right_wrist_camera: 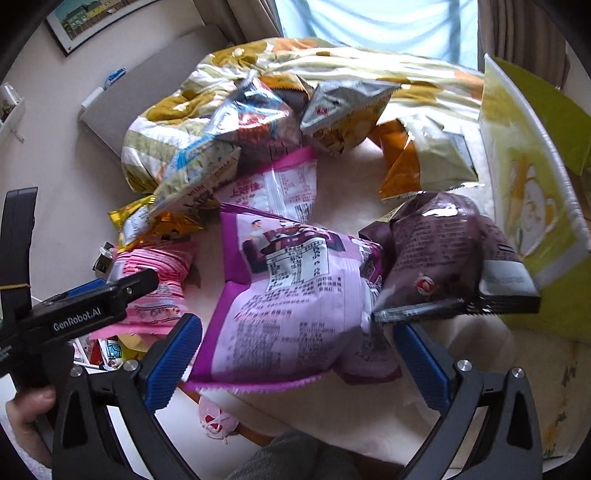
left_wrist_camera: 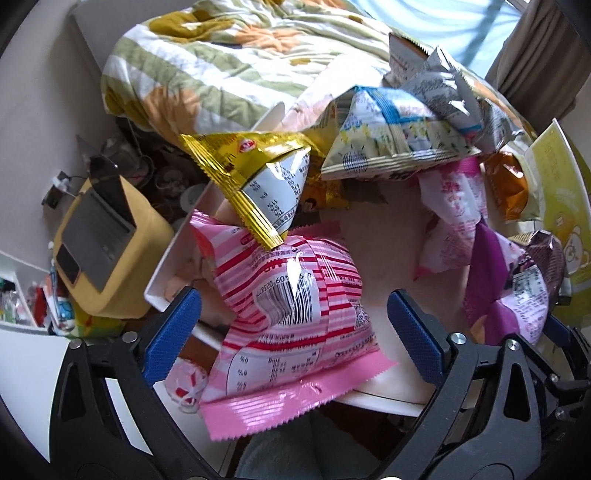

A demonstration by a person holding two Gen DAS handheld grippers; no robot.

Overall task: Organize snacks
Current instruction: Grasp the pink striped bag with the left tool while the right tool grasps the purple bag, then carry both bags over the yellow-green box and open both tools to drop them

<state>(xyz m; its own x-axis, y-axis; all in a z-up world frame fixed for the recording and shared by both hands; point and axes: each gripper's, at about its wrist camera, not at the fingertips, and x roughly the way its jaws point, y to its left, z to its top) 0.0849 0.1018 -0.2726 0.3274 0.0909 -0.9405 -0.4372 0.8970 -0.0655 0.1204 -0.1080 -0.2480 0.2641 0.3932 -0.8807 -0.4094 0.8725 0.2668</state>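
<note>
Though heaped: two pink snack bags [left_wrist_camera: 291, 314]

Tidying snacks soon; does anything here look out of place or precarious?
Yes: the pink striped bag hangs over the white tray's front edge and could slip off. A gold packet lies tilted across it.

At the top of my right view a window [right_wrist_camera: 376, 26] glows pale blue between brown curtains [right_wrist_camera: 517, 37]. A framed picture [right_wrist_camera: 99, 18] hangs on the beige wall [right_wrist_camera: 55, 155], upper left. A striped floral quilt [left_wrist_camera: 207, 70] fills my left view's top.
</note>
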